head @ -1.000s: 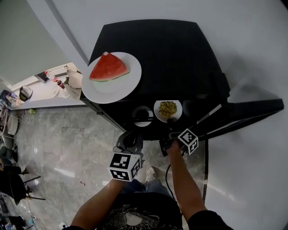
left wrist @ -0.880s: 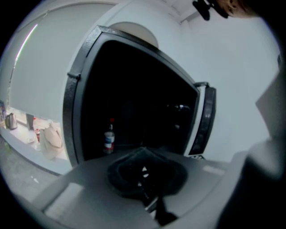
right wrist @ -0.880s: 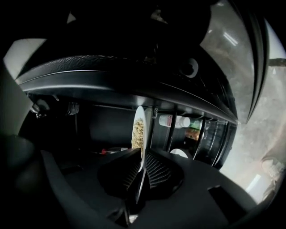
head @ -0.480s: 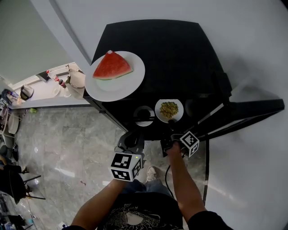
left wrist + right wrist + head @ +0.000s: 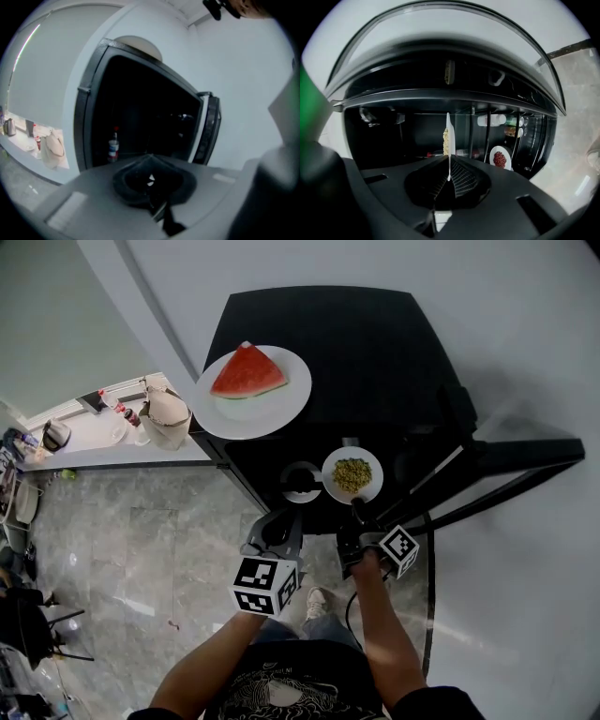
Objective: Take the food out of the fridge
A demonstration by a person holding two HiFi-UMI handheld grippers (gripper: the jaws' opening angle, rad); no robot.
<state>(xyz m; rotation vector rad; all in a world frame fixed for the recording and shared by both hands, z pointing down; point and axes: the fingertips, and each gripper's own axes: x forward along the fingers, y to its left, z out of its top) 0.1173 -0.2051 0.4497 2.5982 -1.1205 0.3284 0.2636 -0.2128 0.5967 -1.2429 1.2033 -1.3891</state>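
A small white plate of yellowish food (image 5: 352,474) hangs just outside the open black fridge (image 5: 375,352), and my right gripper (image 5: 357,512) is shut on its near rim. In the right gripper view that plate (image 5: 448,136) stands edge-on between the ribbed pads (image 5: 461,178). A large white plate (image 5: 281,404) with a watermelon wedge (image 5: 247,374) rests on the fridge's top. My left gripper (image 5: 278,526) hovers left of the right one, shut and holding nothing; in its own view its jaws (image 5: 150,180) meet in front of the dark fridge opening (image 5: 140,117).
The fridge door (image 5: 506,470) swings open to the right. Inside, a plate of red food (image 5: 500,158) stands at the right, and a bottle (image 5: 113,147) at lower left. A dark round dish (image 5: 300,481) sits beside the small plate. A beige bag (image 5: 167,418) stands on a counter to the left.
My right gripper has drawn back a little toward the person with the small plate in it. The head view has shifted, so the watermelon plate now appears further right. The left gripper has stayed put.
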